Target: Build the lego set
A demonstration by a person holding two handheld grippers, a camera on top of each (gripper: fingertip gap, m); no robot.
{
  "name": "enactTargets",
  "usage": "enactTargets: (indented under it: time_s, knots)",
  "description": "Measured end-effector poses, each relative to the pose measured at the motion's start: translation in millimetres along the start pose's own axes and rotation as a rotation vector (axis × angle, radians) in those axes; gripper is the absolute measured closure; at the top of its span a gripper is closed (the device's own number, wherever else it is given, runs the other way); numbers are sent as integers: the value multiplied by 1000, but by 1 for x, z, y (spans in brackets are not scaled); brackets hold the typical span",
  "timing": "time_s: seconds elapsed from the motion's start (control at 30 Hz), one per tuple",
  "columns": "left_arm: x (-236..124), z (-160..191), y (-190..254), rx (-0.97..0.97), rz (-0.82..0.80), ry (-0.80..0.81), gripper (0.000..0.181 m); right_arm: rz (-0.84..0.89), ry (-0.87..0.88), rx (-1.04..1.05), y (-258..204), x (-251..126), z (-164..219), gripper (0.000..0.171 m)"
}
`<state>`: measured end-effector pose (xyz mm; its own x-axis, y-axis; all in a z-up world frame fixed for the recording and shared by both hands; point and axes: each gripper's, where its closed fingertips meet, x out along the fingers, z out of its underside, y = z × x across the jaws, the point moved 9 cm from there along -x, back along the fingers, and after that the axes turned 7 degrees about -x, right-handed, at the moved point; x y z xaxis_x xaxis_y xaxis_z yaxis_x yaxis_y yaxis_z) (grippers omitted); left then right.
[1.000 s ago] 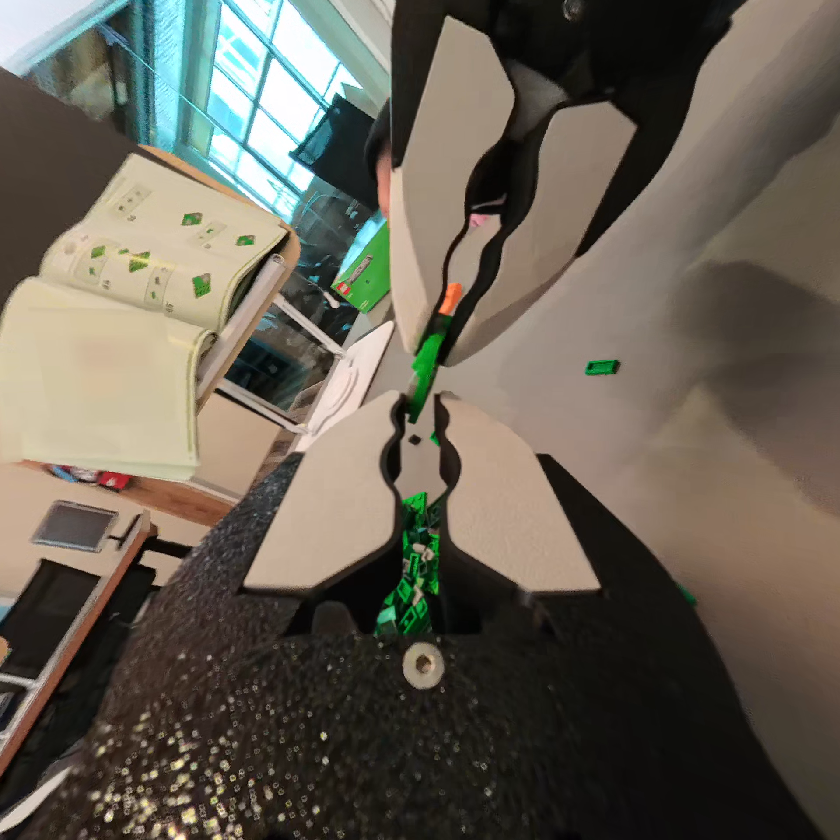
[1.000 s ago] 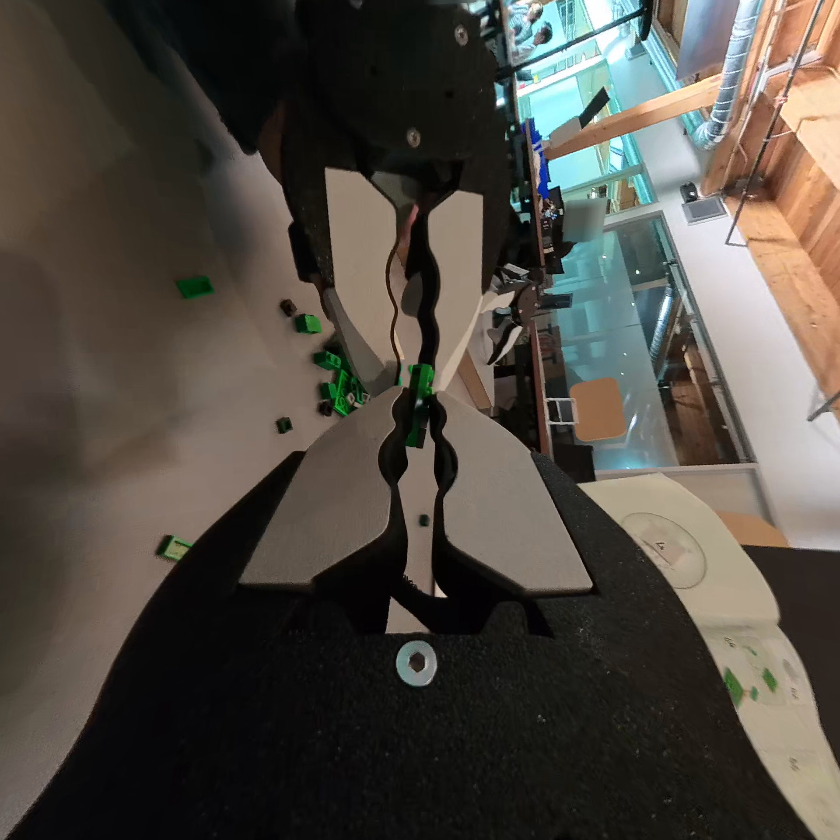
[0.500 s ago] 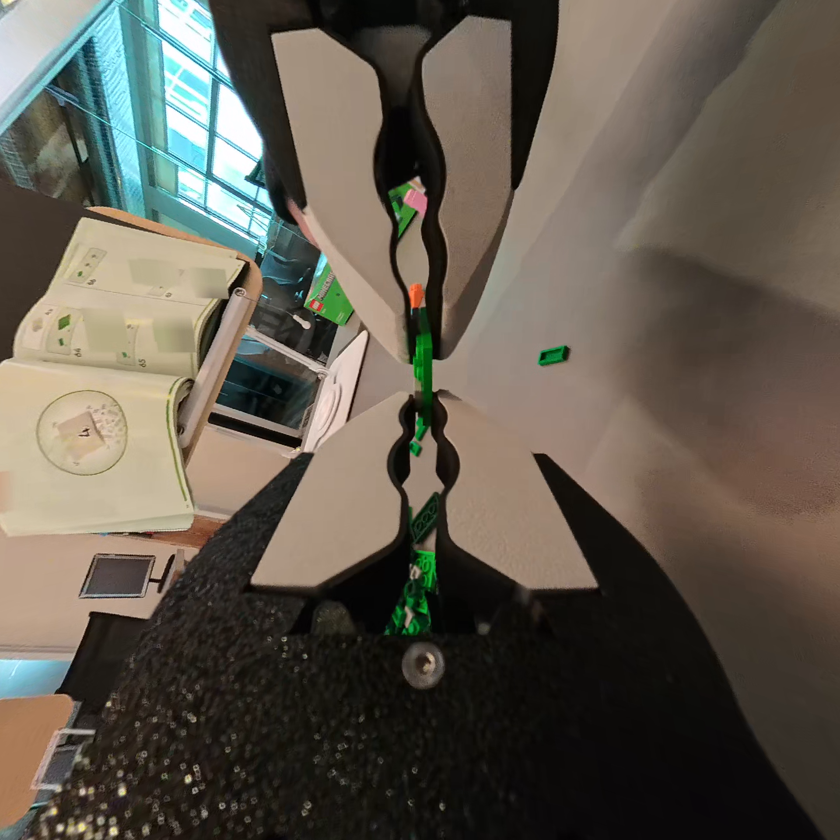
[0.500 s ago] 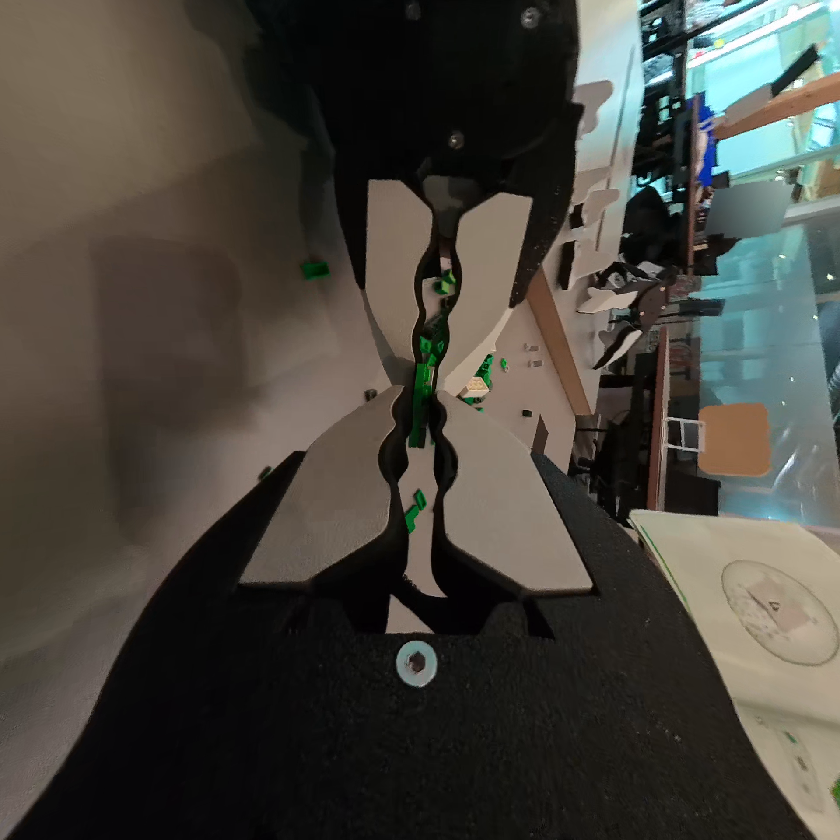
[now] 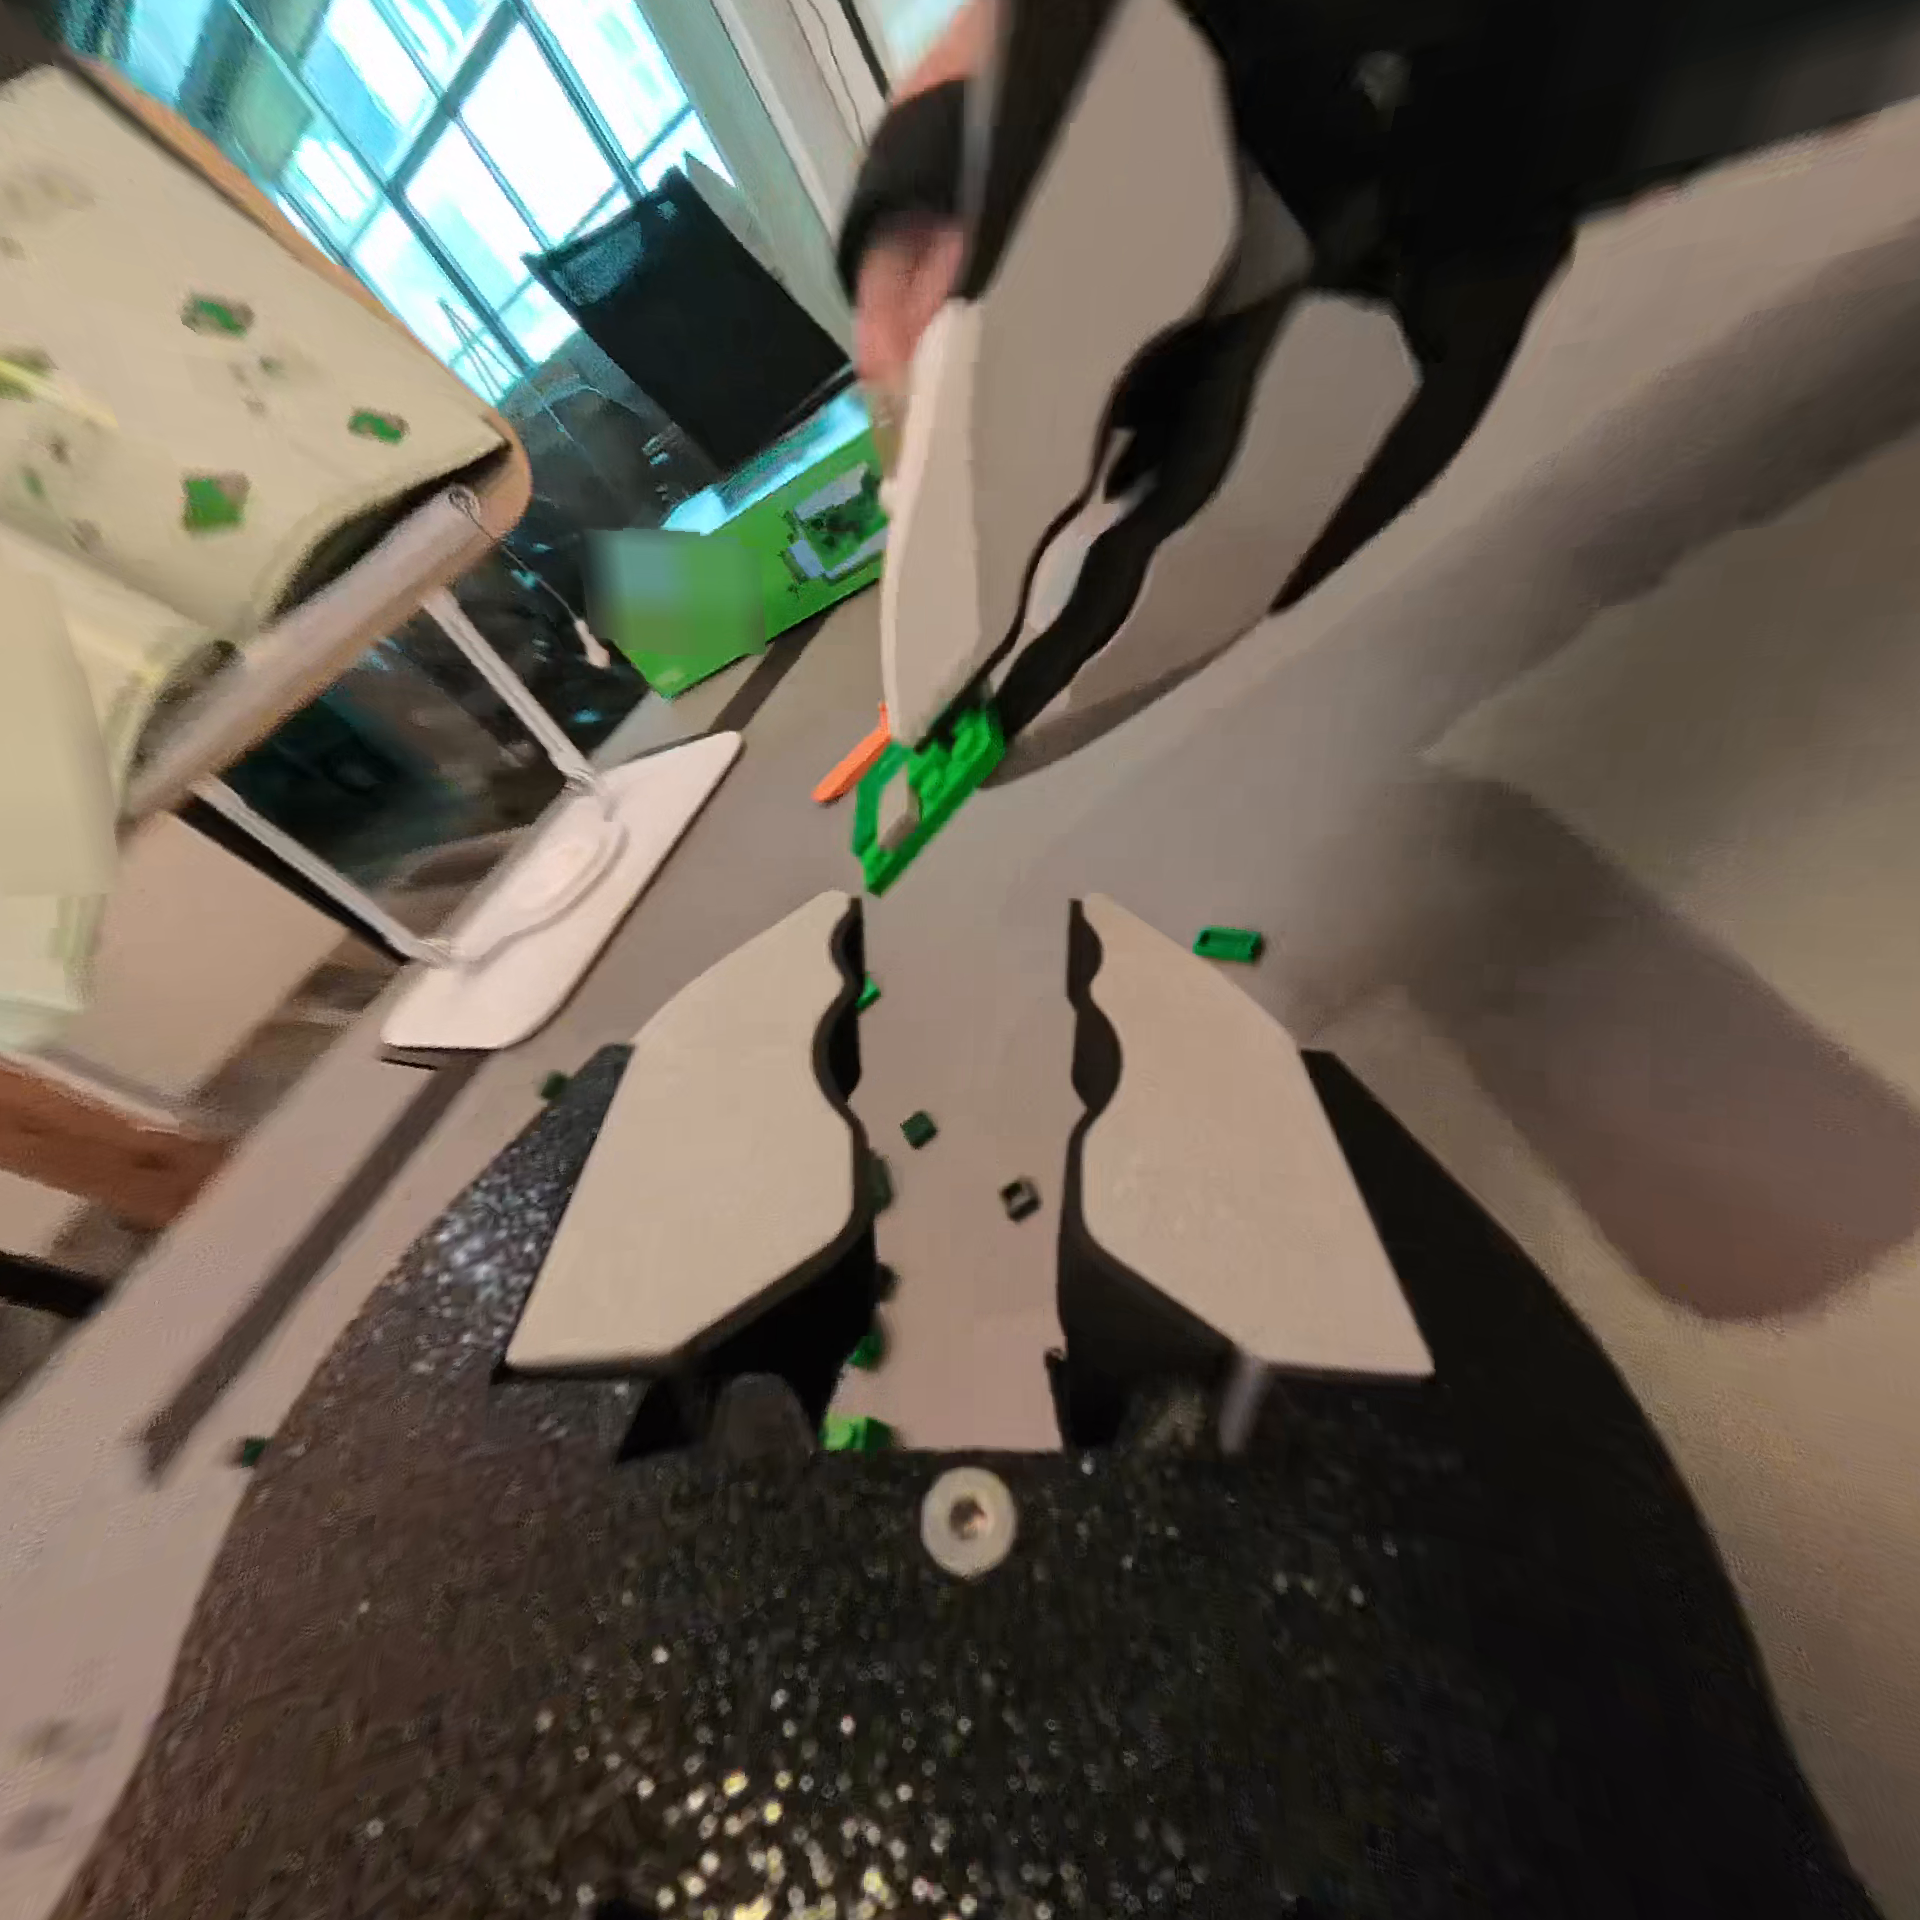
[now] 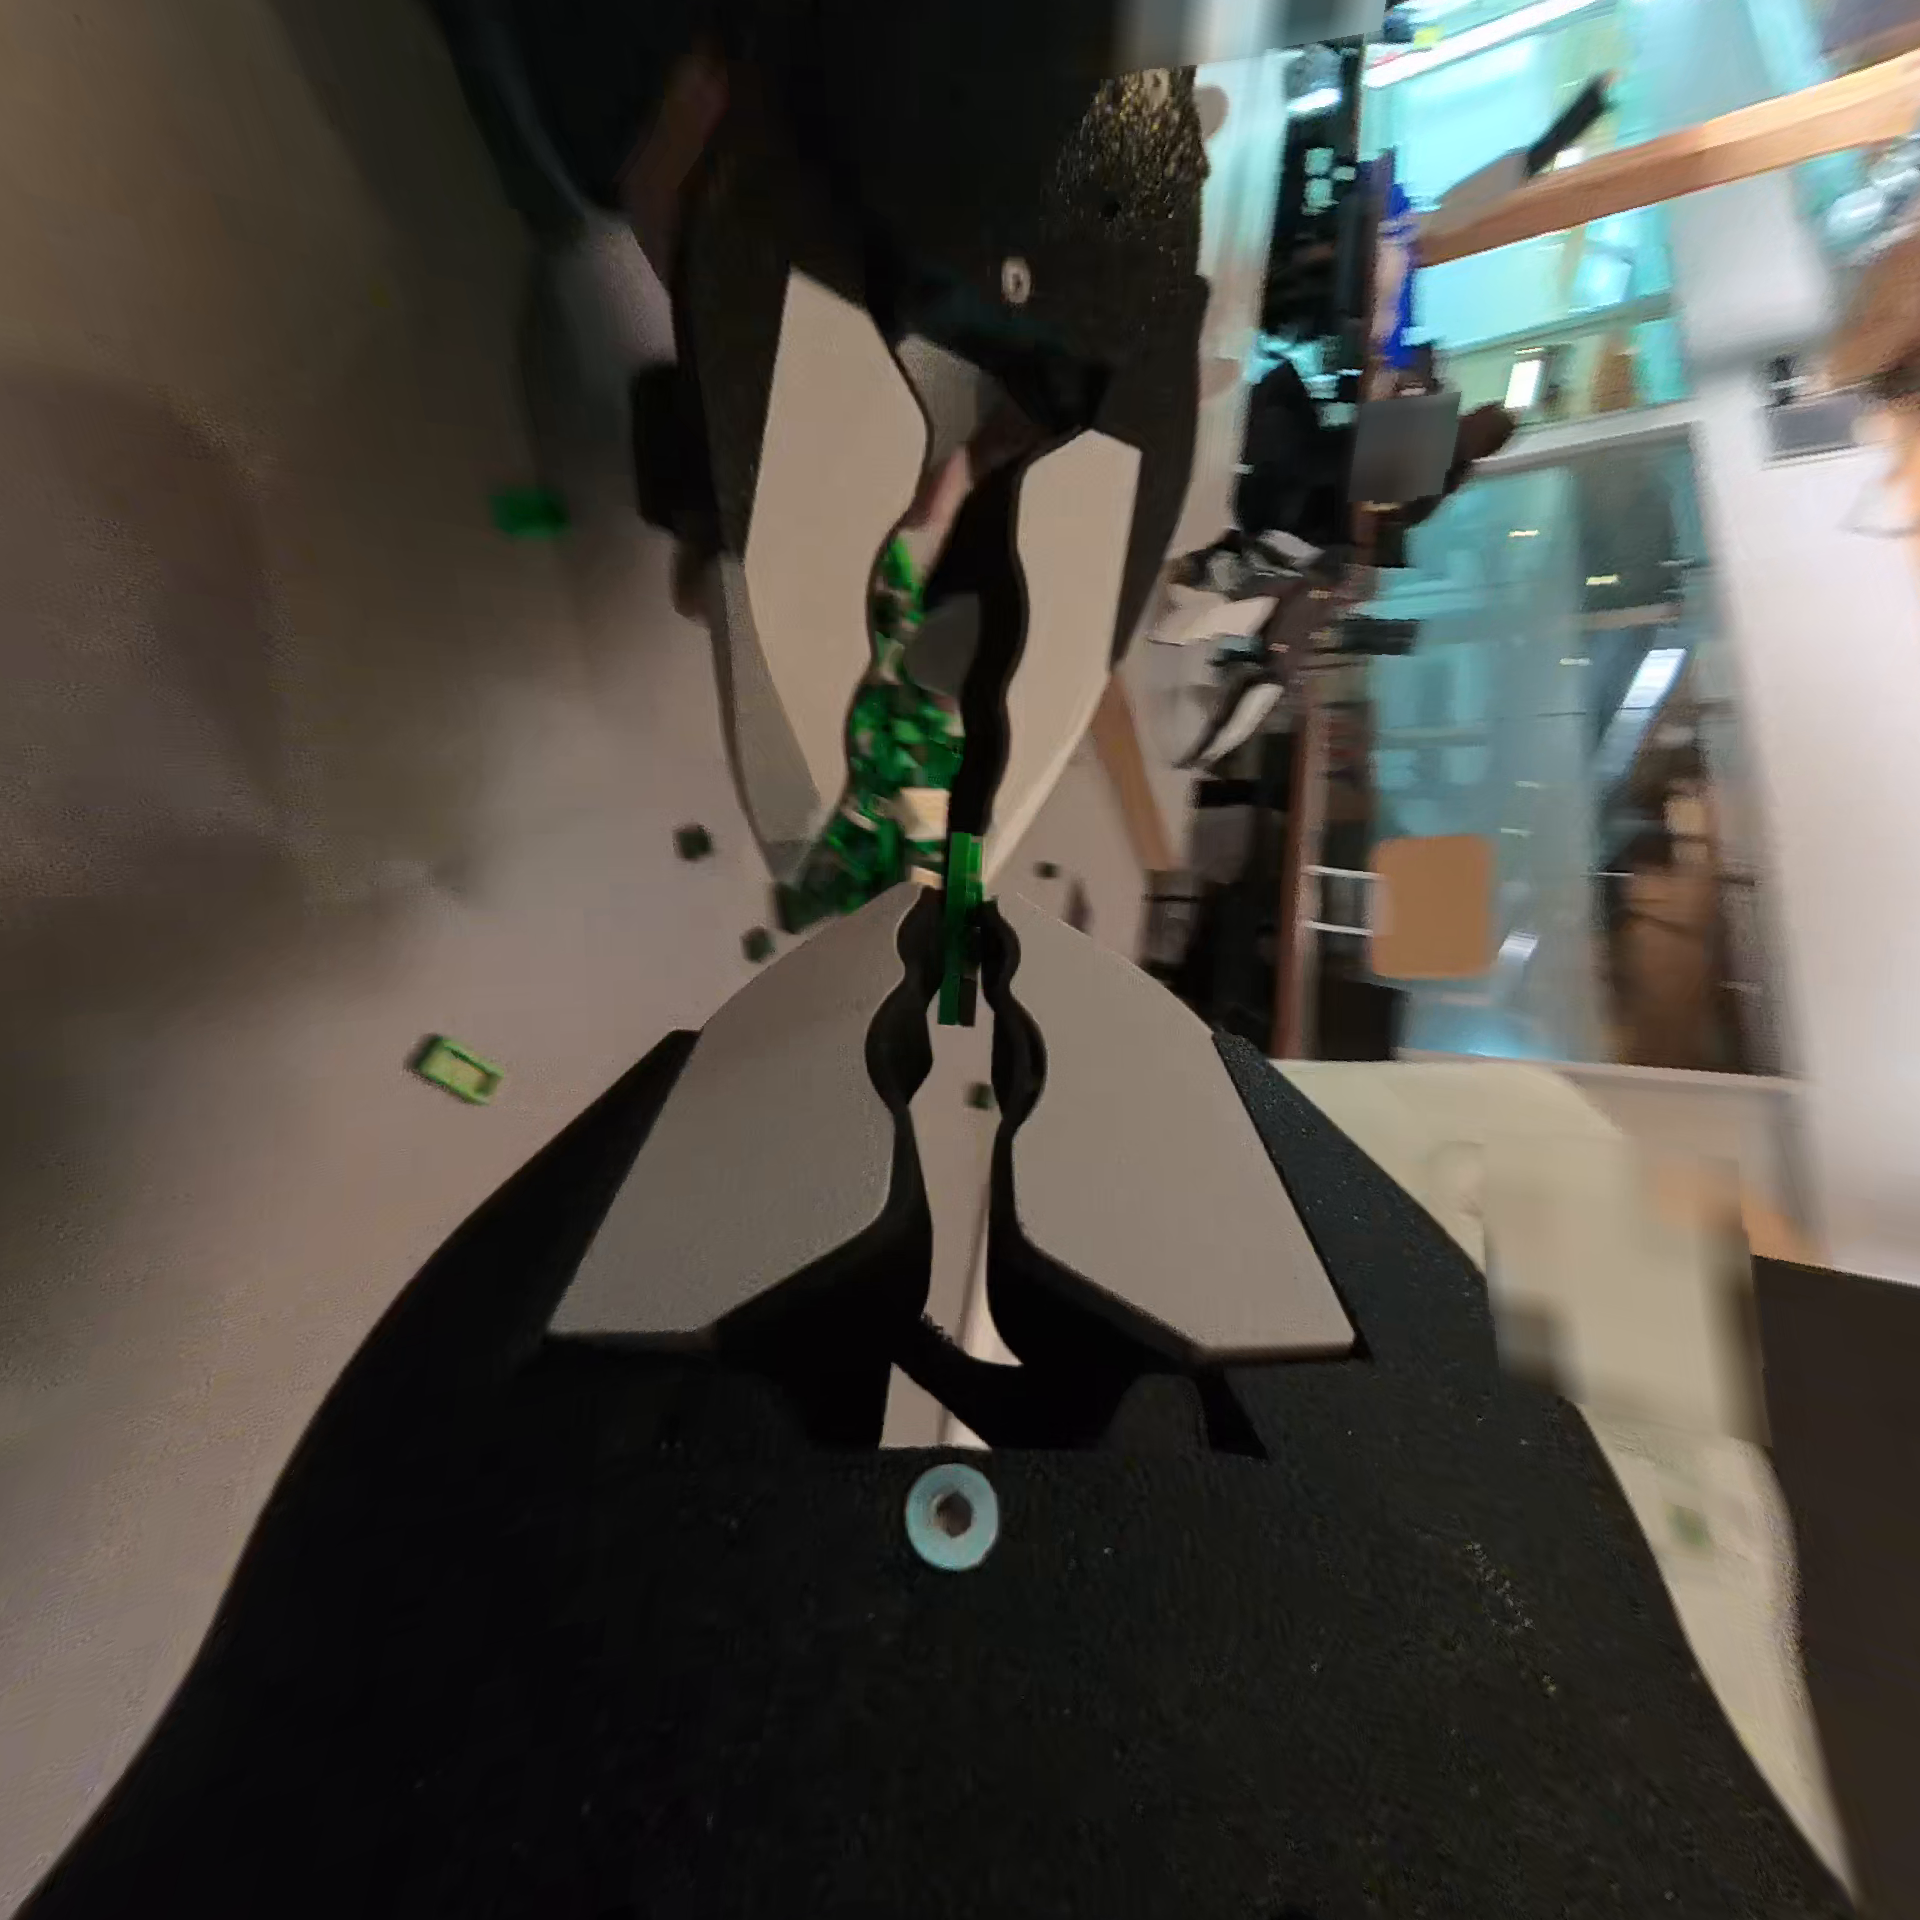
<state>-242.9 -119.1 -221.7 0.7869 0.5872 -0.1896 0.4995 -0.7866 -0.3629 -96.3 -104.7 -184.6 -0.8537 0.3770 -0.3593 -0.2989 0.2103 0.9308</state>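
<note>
1. An open instruction booklet (image 5: 197, 416) on a stand sits far left of the green frame-shaped Lego assembly (image 5: 920, 805).
2. A green box (image 5: 769, 561) lies behind the assembly.
3. The left gripper (image 5: 966, 920) has its jaws spread with nothing between them, just below the assembly.
4. The right gripper (image 6: 958, 920) pinches the assembly (image 6: 958, 930) at its tips.
5. A loose green plate (image 5: 1228, 943) lies on the grey table (image 5: 1558, 727), right of the assembly.

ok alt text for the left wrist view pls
The left hand-held gripper is open over a grey table, holding nothing. Just beyond it, the right hand-held gripper is shut on a flat green lego frame with an orange piece. Small green pieces lie scattered.
</note>
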Motion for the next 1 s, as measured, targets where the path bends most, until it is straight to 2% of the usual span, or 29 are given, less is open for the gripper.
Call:
enactTargets:
  time_s: [0.13,0.3,0.43,0.67,0.83,1.0]
  knots:
    - [-4,-3,-12,-300,77,142,131,173,-98,-193,-5,1,-2,165]
    - [-5,-2,-18,-441,98,175,131,261,-123,-270,-9,4,-6,165]
    - [-3,-3,-16,-481,141,204,133,290,-145,-311,-10,9,-9,165]
    - [-5,-5,-17,-478,125,219,140,321,-166,-360,-9,11,-9,165]
    - [-7,-6,-20,-458,37,212,126,330,-180,-362,-8,12,-8,165]
    - [-10,-10,-18,-382,10,227,144,318,-179,-364,-10,14,-9,165]
